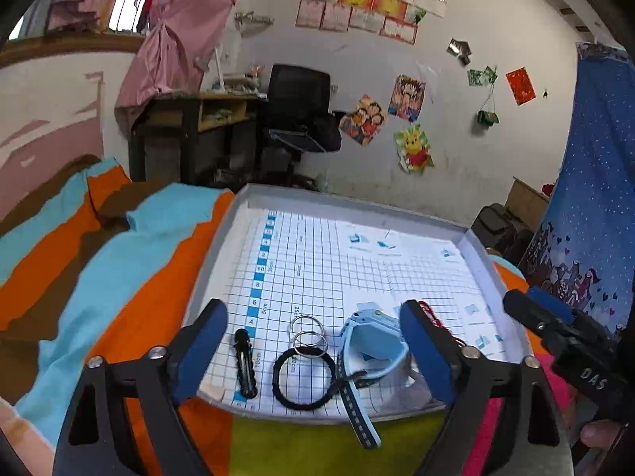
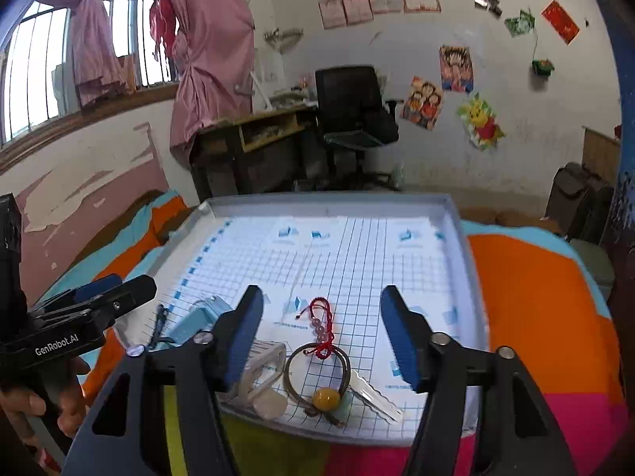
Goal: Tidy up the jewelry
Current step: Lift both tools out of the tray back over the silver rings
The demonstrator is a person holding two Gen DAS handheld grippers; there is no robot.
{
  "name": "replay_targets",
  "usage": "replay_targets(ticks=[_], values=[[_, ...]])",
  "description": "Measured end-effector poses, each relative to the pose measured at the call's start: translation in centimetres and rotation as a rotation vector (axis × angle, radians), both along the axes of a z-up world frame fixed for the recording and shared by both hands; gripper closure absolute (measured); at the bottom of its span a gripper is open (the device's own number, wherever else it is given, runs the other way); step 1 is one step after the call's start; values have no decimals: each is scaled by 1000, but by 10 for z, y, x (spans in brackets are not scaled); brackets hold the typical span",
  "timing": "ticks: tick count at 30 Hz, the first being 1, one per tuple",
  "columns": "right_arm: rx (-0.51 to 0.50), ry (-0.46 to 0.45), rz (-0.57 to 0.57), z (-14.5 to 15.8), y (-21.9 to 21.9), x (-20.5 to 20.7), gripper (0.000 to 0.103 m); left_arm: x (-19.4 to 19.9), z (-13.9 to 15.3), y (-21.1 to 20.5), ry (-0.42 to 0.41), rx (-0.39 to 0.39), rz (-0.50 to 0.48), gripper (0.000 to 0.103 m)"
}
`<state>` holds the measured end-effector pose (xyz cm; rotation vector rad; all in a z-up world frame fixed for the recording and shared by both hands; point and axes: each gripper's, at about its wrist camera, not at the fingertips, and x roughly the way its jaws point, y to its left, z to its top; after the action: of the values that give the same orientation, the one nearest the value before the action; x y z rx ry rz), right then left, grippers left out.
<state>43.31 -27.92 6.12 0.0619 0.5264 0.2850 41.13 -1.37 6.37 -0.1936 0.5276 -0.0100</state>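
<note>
Both grippers hang open over the near end of the tray [image 1: 214, 261], pads touching nothing.

The left gripper [image 1: 313, 351] looks down on a black clip [image 1: 244, 363], two silver rings [image 1: 307, 335], a black cord loop [image 1: 303, 377] and a blue watch [image 1: 375, 343]. Only the right gripper [image 2: 321, 337] sees the red string bracelet [image 2: 322, 323], bangle with amber bead [image 2: 319, 373], key [image 2: 375, 396] and clear plastic case [image 2: 264, 377].

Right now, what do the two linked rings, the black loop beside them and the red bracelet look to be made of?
Two linked rings: probably metal, thin, silvery, shiny glints.
Black loop: likely braided cord or elastic, matte and ridged.
Red bracelet: red knotted string threaded with pale, glossy translucent beads, perhaps glass or stone.
</note>
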Motion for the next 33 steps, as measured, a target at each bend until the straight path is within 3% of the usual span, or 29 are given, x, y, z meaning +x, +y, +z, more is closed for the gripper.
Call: replay_targets(ticks=[3, 6, 19, 33], values=[[23, -48, -5, 16, -6, -22, 26, -28, 13, -1, -78, 6, 9, 0], [31, -112, 0, 34, -10, -52, 17, -49, 25, -1, -127, 9, 8, 0], [25, -233, 37, 75, -17, -159, 9, -153, 54, -1, -236, 66, 6, 0], [45, -252, 58, 69, -27, -248, 2, -235, 46, 4, -254, 59, 16, 0]])
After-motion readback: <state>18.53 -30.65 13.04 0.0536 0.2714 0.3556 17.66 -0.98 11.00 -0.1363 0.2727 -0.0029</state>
